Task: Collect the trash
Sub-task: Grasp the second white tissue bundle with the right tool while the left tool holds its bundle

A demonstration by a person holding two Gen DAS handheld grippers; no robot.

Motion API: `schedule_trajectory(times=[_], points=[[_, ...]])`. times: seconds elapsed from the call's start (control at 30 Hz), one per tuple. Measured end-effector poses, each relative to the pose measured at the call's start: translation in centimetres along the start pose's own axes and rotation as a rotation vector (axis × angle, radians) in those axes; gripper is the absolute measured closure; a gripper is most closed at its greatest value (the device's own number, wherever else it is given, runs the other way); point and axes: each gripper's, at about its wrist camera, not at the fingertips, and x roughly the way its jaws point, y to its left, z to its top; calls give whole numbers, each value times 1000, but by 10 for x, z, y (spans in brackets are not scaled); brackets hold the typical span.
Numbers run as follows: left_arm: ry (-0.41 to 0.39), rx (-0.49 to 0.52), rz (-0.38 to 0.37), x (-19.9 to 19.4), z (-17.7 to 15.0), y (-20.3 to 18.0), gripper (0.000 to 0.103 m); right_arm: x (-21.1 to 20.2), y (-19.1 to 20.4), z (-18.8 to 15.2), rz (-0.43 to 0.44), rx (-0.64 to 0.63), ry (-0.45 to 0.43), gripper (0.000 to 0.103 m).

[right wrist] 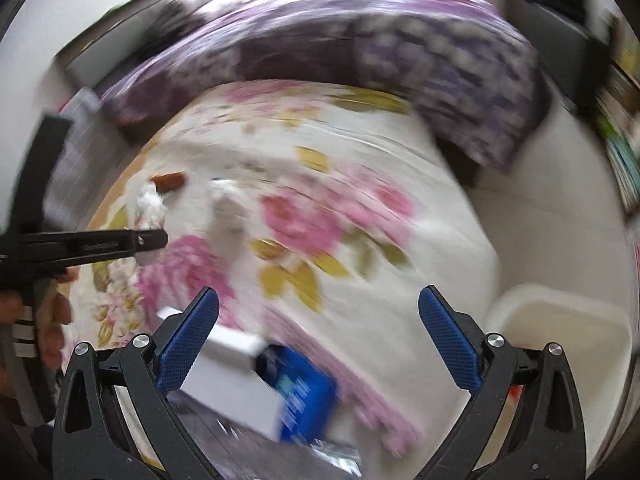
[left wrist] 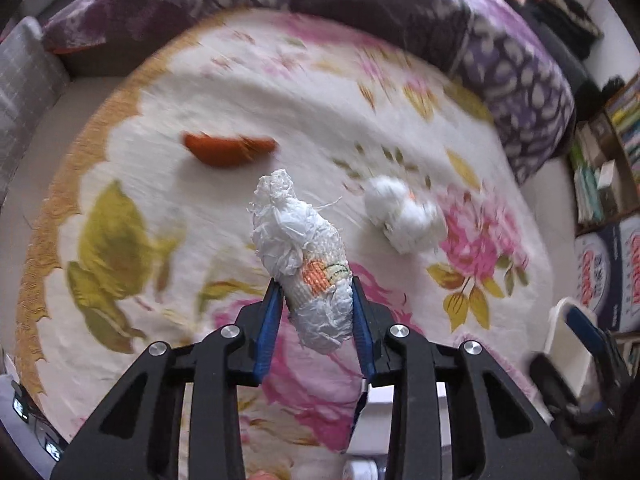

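**Wad pinched on the left, bin off to the right**

Left wrist view. Left gripper (left wrist: 318, 304) pinched on a crumpled white wad (left wrist: 304, 256), blue pads pressed against its lower flanks. Long axis of the wad running forward along the fingers and out past the tips, tilted a little to the left at its far end. Held above the floral blanket (left wrist: 240, 92), apparently clear of it. Beyond the tips and to the left, an orange scrap (left wrist: 230, 150) lying on the blanket; beyond and to the right, a second white wad (left wrist: 404, 214), also on the blanket. Far right and low, a white bin (left wrist: 568, 344) beside the bed's edge, partly behind the other tool.

Right wrist view, heavily blurred. Right gripper (right wrist: 318, 320) spread wide, nothing between the pads. Close below it, a white and blue box (right wrist: 264, 384). White bin to its right and just beside it, open mouth up. Left gripper with its wad well off to the left, a hand (right wrist: 48, 320) below it.

Judgement: coming move likely a carry of the pinched wad rightward to the bin. Second wad nearer the empty right gripper's side, so probably that one's pick.
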Motion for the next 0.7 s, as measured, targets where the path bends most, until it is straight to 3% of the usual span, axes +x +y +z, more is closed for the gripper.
schedule_trajectory(times=[0.2, 0.47, 0.63, 0.7], points=[[-127, -52, 20, -46, 7, 29, 70, 38, 49, 36, 55, -149, 63, 7], [-177, -108, 9, -68, 8, 57, 70, 88, 77, 55, 73, -173, 101, 9], [-175, -117, 19, -70, 6, 71, 70, 108, 82, 60, 69, -167, 129, 22], [-169, -121, 18, -69, 6, 75, 70, 114, 85, 62, 64, -170, 147, 32]])
